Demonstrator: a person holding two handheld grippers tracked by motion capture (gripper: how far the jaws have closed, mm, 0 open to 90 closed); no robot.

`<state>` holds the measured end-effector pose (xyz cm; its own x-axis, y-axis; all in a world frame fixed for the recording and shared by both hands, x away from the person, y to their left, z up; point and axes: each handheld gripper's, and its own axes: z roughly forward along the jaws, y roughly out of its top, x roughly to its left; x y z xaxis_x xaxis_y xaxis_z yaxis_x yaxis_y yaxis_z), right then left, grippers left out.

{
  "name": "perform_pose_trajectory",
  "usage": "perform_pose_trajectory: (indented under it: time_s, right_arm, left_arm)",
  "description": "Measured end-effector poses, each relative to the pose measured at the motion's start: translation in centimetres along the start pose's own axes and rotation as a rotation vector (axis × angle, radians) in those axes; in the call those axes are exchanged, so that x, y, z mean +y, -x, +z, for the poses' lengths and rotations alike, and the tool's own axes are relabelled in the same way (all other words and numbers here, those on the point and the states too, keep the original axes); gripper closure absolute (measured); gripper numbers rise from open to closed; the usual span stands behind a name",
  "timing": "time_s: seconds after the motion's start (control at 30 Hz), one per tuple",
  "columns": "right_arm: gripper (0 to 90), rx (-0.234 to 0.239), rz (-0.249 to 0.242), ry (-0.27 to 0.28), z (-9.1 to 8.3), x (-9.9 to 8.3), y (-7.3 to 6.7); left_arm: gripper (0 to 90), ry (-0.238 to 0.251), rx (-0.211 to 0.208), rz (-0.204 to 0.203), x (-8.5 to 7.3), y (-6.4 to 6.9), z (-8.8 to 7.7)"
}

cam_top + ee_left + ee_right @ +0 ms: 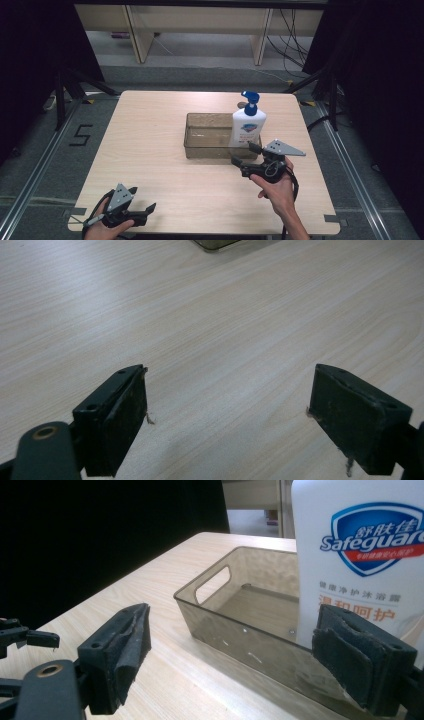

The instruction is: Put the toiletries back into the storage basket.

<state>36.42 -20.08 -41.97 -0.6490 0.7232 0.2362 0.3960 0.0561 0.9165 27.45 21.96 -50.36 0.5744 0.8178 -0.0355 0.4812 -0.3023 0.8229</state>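
A white Safeguard soap bottle (pixel 247 126) with a blue pump stands upright in the right end of a brown see-through bin (pixel 202 147) at the table's middle. My right gripper (pixel 244 153) is open just in front of the bin's near right corner, jaws pointing at the bottle without touching it. In the right gripper view the bottle (pixel 360 555) rises behind the bin wall (pixel 225 617), and the gripper (pixel 232 611) has nothing between its jaws. My left gripper (pixel 143 198) rests open near the front left edge, over bare wood (pixel 230 372).
The wooden table (pixel 150 150) has bare room to the left of the bin and in front of it. A small brown object (pixel 242 105) lies behind the bottle. Dark floor, rails and a wooden bench frame surround the table.
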Motion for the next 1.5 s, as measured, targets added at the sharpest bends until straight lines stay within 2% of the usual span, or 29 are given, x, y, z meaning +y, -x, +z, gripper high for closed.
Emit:
perform_pose_trajectory:
  time_s: [0.03, 0.1, 0.13, 0.17, 0.2, 0.3, 0.67, 0.83, 1.03, 1.07, 1.2, 1.23, 1.3, 1.37, 1.4, 1.43, 1.5]
  right_arm:
    - [15.8, -0.007, 0.023, -0.010, 0.0, -0.2, -0.1]
    - [15.7, 0.001, 0.024, -0.012, -0.1, -0.4, -0.2]
    - [15.6, 0.000, 0.000, -0.005, -0.2, -0.5, 0.0]
    - [15.6, -0.002, 0.016, -0.008, -0.3, -0.6, -0.1]
    - [15.5, -0.007, -0.010, -0.008, -0.3, -0.7, 0.1]
    - [15.4, -0.011, -0.016, -0.003, -0.5, -1.1, 0.0]
    - [15.4, 0.001, -0.009, -0.022, -1.1, -2.7, -0.1]
    - [15.4, 0.001, 0.012, -0.036, -1.6, -3.5, -0.4]
    - [15.4, 0.010, 0.009, -0.038, -1.8, -4.3, -0.5]
    - [15.4, 0.007, 0.025, -0.043, -1.8, -4.5, -0.6]
    - [15.4, -0.014, 0.011, -0.056, -2.1, -4.9, -0.4]
    - [15.4, 0.004, 0.024, -0.048, -2.2, -5.2, -0.5]
    - [15.4, 0.005, 0.032, -0.053, -2.4, -5.3, -0.6]
    - [15.4, 0.004, 0.019, -0.037, -2.3, -5.5, -0.5]
    - [15.4, -0.001, 0.015, -0.049, -2.5, -5.5, -0.5]
    - [15.4, 0.002, 0.030, -0.050, -2.5, -5.6, -0.6]
    - [15.4, 0.012, 0.026, -0.042, -2.6, -5.8, -0.7]
  left_arm:
    - [14.8, -0.001, 0.000, -0.001, 0.0, 0.0, 0.0]
    - [14.8, -0.001, 0.000, -0.001, 0.0, 0.0, 0.0]
    - [14.8, 0.000, 0.001, -0.001, 0.0, 0.0, 0.0]
    - [14.8, 0.000, 0.001, -0.001, 0.0, 0.0, 0.0]
    - [14.8, 0.000, 0.001, 0.000, 0.0, 0.0, 0.0]
    - [14.8, -0.004, 0.002, 0.005, 0.0, 0.0, -0.1]
    - [14.7, -0.007, 0.000, 0.008, 0.0, 0.0, 0.0]
    - [14.8, -0.002, -0.005, 0.011, 0.0, 0.0, 0.0]
    - [14.7, -0.002, -0.007, 0.012, 0.0, 0.0, 0.0]
    - [14.7, -0.002, -0.007, 0.012, 0.0, 0.0, 0.0]
    - [14.7, -0.003, -0.008, 0.012, 0.0, 0.0, 0.0]
    - [14.7, -0.002, -0.007, 0.012, 0.0, 0.0, 0.0]
    - [14.7, -0.003, -0.008, 0.012, 0.0, 0.0, 0.0]
    - [14.7, -0.003, -0.008, 0.012, 0.0, 0.0, 0.0]
    - [14.8, -0.002, -0.007, 0.012, 0.0, 0.0, 0.0]
    - [14.8, -0.003, -0.008, 0.013, 0.0, 0.0, 0.0]
    - [14.7, -0.003, -0.008, 0.012, 0.0, 0.0, 0.0]
